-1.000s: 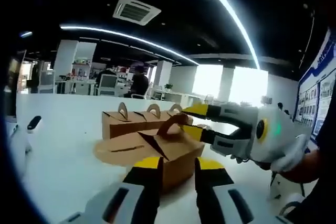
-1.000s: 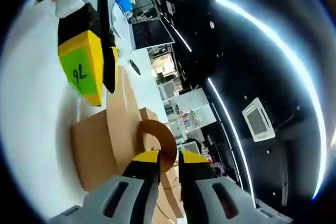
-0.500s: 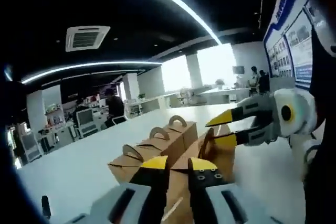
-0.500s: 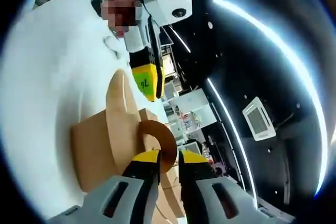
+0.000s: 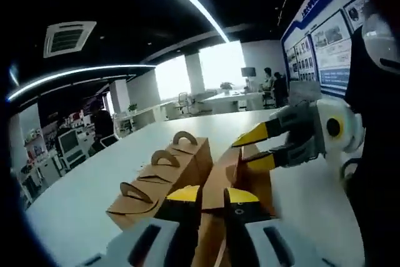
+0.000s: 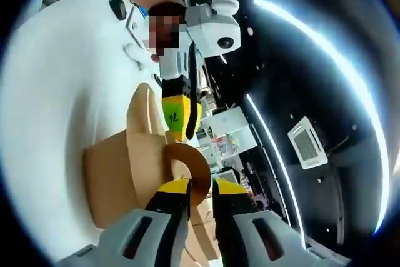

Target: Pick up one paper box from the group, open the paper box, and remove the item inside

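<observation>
While the paper box (image 6: 119, 173) rests on the white surface (image 6: 50, 92), both tools work at its top. Right gripper view: the right tool (image 6: 200, 187) has its yellow-tipped jaws nearly together, pinching the curved brown handle (image 6: 187, 161) of the box between them. A broad cardboard flap (image 6: 140, 136) stands up from the box beside the handle. The left tool (image 6: 178, 120), entering from above, points its yellow tips down at the flap's upper edge, close to the handle; whether it actually touches the cardboard cannot be told from this view.

Left gripper view: the left tool (image 5: 212, 195) shows its jaws a narrow gap apart, with the edge of the raised brown flap (image 5: 219, 176) running into that gap; a firm hold cannot be confirmed, as the contact is hidden by the tips. The right tool (image 5: 259, 148) comes in from the right, its yellow tips set on the top of the same box (image 5: 256, 182). Just to the left, three more closed boxes (image 5: 159, 176) with arched handles stand in a touching row on the surface (image 5: 75, 198). Behind lie office desks, a bright window (image 5: 219, 64), a ceiling air vent (image 5: 65, 37) and curved strip lights.
</observation>
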Demonstrator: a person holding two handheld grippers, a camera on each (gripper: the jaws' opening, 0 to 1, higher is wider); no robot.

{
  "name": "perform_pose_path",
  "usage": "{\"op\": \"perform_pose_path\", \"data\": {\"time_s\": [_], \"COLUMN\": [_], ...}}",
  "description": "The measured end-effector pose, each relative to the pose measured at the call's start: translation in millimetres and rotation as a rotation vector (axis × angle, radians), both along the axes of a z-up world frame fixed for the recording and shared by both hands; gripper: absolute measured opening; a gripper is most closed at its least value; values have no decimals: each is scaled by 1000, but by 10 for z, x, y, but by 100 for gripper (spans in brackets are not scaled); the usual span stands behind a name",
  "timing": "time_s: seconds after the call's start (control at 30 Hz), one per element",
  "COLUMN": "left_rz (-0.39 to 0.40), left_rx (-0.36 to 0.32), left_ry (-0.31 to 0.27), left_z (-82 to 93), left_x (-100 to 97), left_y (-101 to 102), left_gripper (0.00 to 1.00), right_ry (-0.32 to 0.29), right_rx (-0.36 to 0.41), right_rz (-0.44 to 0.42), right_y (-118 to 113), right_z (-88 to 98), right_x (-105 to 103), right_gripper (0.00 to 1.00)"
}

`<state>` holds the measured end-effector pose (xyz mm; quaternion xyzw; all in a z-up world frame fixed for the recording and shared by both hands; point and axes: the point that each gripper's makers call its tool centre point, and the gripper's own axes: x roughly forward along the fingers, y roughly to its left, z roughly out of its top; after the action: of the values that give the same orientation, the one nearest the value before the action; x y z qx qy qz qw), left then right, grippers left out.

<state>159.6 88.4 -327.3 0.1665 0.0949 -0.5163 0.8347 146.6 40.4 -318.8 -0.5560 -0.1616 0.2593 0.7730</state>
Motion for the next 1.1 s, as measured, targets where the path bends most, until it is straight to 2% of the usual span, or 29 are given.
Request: {"op": "perform_pose_path", "data": {"time_s": [0.27, 0.43, 1.1], "left_rz": [-49, -42, -92], "left_rx": [44, 52, -18], "left_ry": [30, 28, 1], "left_z": [-60, -83, 109], "left_x": [-40, -21, -127], "left_y": [-14, -4, -105], "left_gripper": [17, 17, 19], "right_ry": [2, 1, -21], "right_rx": [6, 8, 15], "right_rz": [2, 5, 3], "right_y": [-3, 9, 10], "right_z": [6, 10, 127], "right_x": [-1, 0, -8], "right_gripper": [14, 15, 17]}}
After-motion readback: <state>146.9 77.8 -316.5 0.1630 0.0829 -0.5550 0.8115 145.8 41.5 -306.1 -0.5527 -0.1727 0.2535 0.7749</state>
